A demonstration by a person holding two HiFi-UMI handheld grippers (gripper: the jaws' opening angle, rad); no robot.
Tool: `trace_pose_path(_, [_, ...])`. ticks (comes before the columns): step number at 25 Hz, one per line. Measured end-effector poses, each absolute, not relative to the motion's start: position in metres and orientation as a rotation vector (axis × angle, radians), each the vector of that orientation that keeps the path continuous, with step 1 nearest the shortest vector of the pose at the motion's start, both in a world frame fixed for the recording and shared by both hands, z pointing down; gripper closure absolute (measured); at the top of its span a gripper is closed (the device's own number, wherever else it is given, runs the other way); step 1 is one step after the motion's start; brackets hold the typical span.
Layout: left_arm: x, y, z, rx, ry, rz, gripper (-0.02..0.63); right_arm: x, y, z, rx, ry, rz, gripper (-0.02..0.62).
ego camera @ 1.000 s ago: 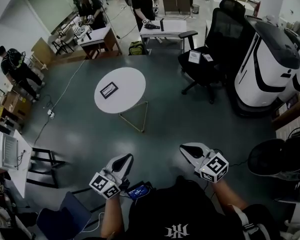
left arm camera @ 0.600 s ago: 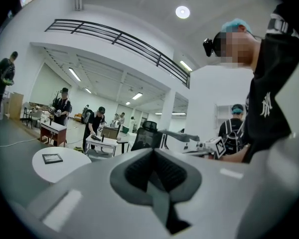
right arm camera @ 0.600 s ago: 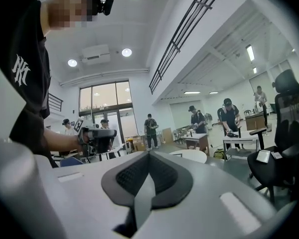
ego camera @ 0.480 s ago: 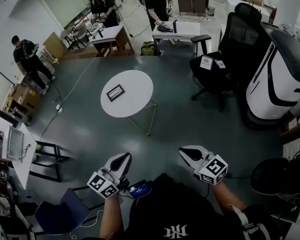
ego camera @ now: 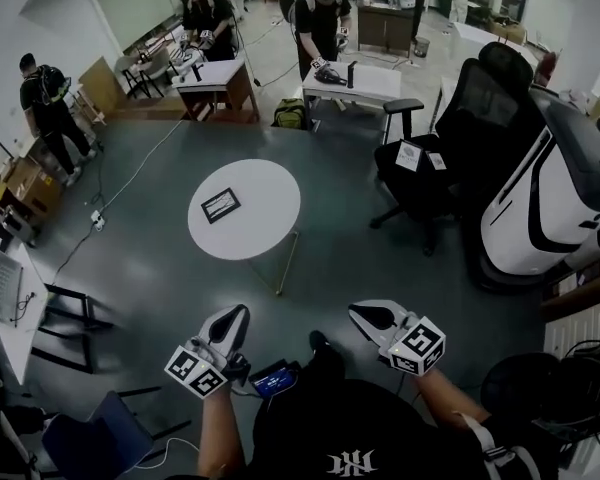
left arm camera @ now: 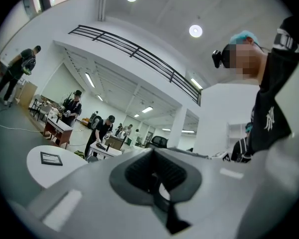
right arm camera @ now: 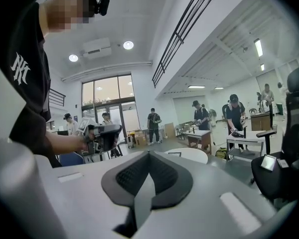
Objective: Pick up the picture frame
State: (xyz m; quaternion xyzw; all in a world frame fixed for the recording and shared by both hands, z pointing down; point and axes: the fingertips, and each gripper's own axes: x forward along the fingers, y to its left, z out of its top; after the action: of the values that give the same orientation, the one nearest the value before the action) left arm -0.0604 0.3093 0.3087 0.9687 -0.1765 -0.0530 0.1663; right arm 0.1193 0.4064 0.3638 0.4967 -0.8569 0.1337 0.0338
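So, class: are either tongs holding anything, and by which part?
Nothing. Left tongs and right tongs are shut, empty; the frame lies on the table.

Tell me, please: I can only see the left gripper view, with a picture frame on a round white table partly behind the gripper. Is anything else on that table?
Observer: No. The head view shows the whole round table, and the picture frame lies alone on it, left of centre.
Operator: Is either gripper near it?
Observer: No. The left gripper and right gripper both sit at the bottom of the head view, a stretch of grey floor away from the table.
Operator: Is the right one holding something?
Observer: No. In the right gripper view its jaws are together with nothing between them.
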Motion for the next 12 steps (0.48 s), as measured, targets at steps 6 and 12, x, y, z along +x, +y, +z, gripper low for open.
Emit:
trace_pose_path(6, [-0.045,0.223,0.294,2.753,-0.519,-0.222,0.603,0.142,0.321,0.343,1.509,-2.615,0.370,0.595])
trace_pose_path(12, [-0.019,0.138,0.283,2.786,-0.503,-0.275,0.603,0.166,0.233,0.327,1.517,-2.623,0.295,0.595])
